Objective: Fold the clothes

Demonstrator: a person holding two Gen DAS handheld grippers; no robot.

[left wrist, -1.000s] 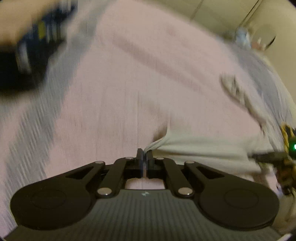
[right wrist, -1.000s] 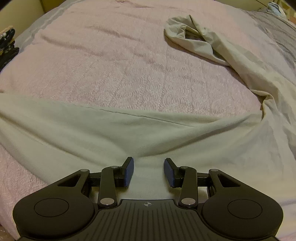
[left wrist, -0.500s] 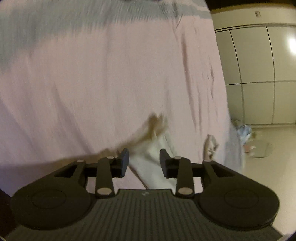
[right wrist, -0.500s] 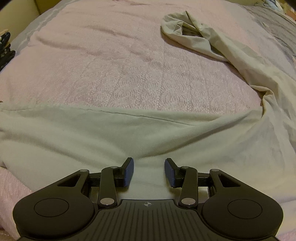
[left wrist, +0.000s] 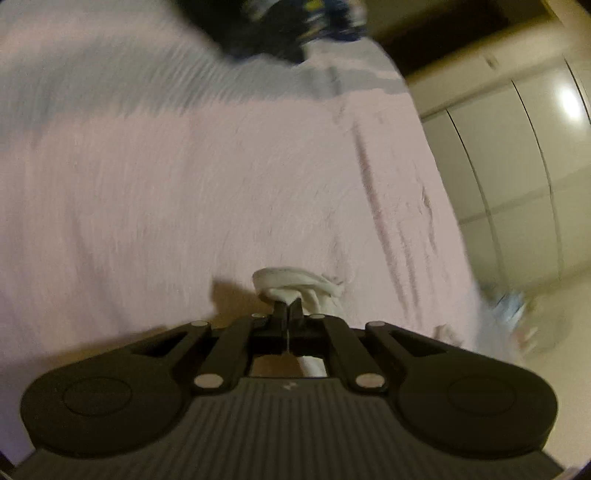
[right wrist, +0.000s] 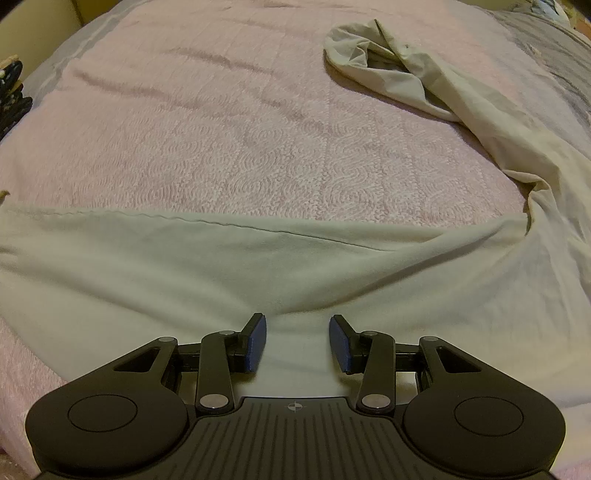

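A pale cream garment [right wrist: 258, 266] lies spread across the near part of a pink quilted bed cover [right wrist: 240, 129]. One long part of it runs up the right side to a rumpled open end [right wrist: 354, 51]. My right gripper [right wrist: 298, 341] is open and empty, low over the cloth near its front edge. In the left wrist view my left gripper [left wrist: 287, 308] is shut on a bunched end of the cream garment [left wrist: 295, 286], held just above the pink cover [left wrist: 184, 184]. That view is motion blurred.
A dark patterned bundle [left wrist: 288, 26] lies at the far end of the bed; it also shows at the left edge of the right wrist view [right wrist: 11, 92]. A grey blanket [right wrist: 554, 55] lies at the right. Beige cupboard doors [left wrist: 517, 184] stand past the bed's edge.
My left gripper let go of the garment's edge, swung to a new spot, opened over a bunched end and has now shut on it. The right gripper stays open and has hardly moved.
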